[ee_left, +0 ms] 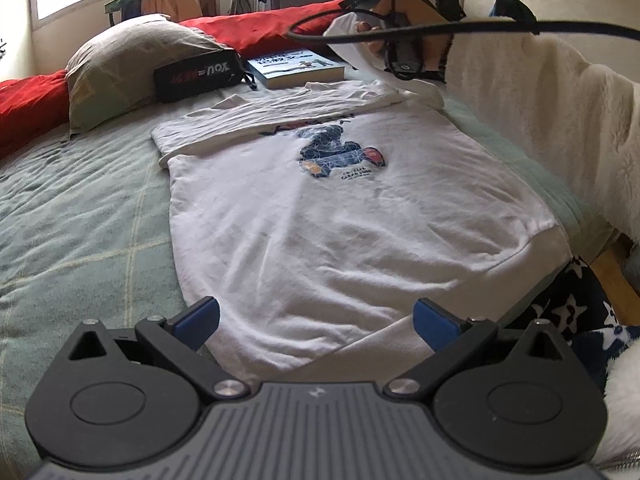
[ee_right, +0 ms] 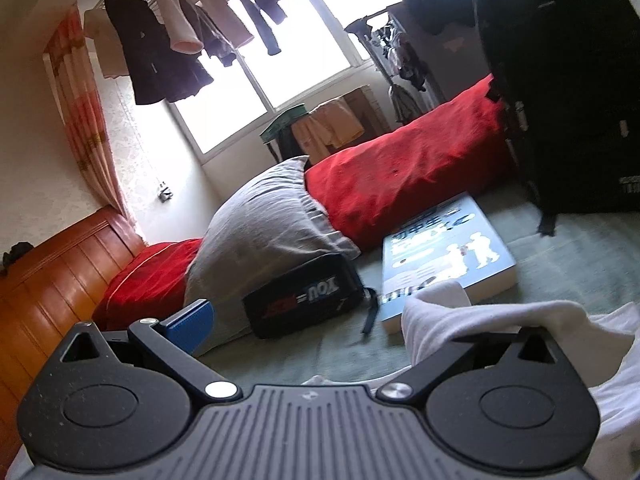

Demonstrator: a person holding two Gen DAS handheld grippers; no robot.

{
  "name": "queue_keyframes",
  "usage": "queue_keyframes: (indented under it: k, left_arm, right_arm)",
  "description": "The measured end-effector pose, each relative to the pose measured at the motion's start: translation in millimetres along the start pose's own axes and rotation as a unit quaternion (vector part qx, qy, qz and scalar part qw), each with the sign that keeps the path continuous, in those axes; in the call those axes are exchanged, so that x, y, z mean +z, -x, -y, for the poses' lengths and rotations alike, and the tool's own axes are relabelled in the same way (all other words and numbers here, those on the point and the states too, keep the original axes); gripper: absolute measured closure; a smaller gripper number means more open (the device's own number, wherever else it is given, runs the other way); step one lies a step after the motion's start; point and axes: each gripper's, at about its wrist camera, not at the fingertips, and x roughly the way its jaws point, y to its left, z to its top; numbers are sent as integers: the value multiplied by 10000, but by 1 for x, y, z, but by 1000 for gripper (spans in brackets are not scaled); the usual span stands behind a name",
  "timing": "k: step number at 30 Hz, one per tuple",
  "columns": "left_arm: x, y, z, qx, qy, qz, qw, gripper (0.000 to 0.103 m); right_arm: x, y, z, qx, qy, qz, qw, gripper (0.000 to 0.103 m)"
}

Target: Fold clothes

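A white sweatshirt (ee_left: 320,220) with a blue print lies flat on the green bed sheet (ee_left: 80,220), its hem toward me. One sleeve (ee_left: 280,116) is folded across its chest. My left gripper (ee_left: 318,316) hovers open just above the hem, with nothing between its blue pads. At the far right shoulder, a hand holds my right gripper (ee_left: 400,60) with the other sleeve (ee_left: 360,52) lifted on it. In the right wrist view the right gripper (ee_right: 320,328) stands open. That white sleeve (ee_right: 480,320) drapes over its right finger and hides the pad.
Beyond the collar lie a blue book (ee_left: 296,66), a black pouch (ee_left: 196,76), a grey pillow (ee_left: 120,64) and a red bolster (ee_left: 260,28). A black bag (ee_right: 560,80) stands at the far right. The person's fleecy white sleeve (ee_left: 560,120) spans the right side above the bed edge.
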Motion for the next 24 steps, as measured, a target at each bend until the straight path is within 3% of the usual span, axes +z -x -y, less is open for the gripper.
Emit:
queue_keyframes:
  k: [13, 24]
  left_arm:
    - [-3, 3, -2, 4, 34, 2, 10000, 1]
    - [-5, 5, -4, 21, 86, 20, 10000, 1]
  right_arm:
    - [-26, -22, -47, 316, 473, -340, 9978, 0]
    - [-47, -37, -62, 339, 794, -715, 9937, 0]
